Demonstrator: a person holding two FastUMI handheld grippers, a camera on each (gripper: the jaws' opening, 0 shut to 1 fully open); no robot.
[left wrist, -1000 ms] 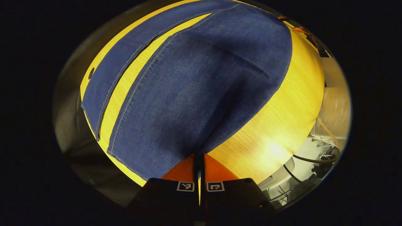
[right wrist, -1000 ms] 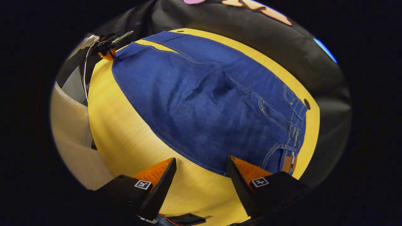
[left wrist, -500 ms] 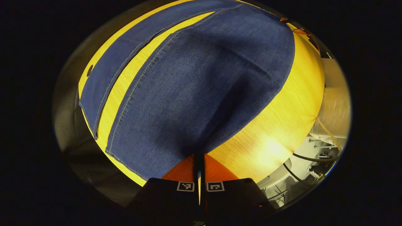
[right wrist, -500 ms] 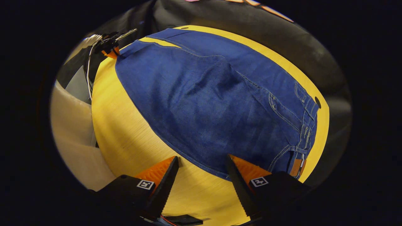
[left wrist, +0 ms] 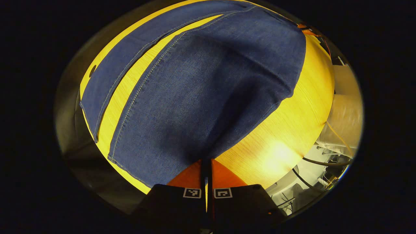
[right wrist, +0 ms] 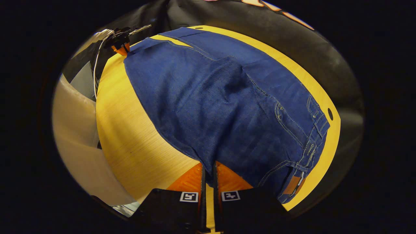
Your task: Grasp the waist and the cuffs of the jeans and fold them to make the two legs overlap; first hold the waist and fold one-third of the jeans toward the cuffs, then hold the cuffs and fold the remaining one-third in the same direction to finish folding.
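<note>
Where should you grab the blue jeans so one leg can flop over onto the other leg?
Grip the blue denim jeans along the near long edge, one hand-held gripper by the cuff and one by the waist, coming in low from the table's near side. That edge lies flat and free on the yellow wooden table, with the other leg beyond it, so lifting it likely carries the near leg over.

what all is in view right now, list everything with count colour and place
jeans: one pair, blue, spread on the table, near leg lifted at its edge
leather patch: one, brown, on the waistband
table: one, yellow wood grain, under the jeans
table hole: one, dark, by the waist
cables: a few, dark and pale, beyond the table edge
left claw: one, shut on the jeans at the leg end
right claw: one, shut on the jeans near the waist
</note>
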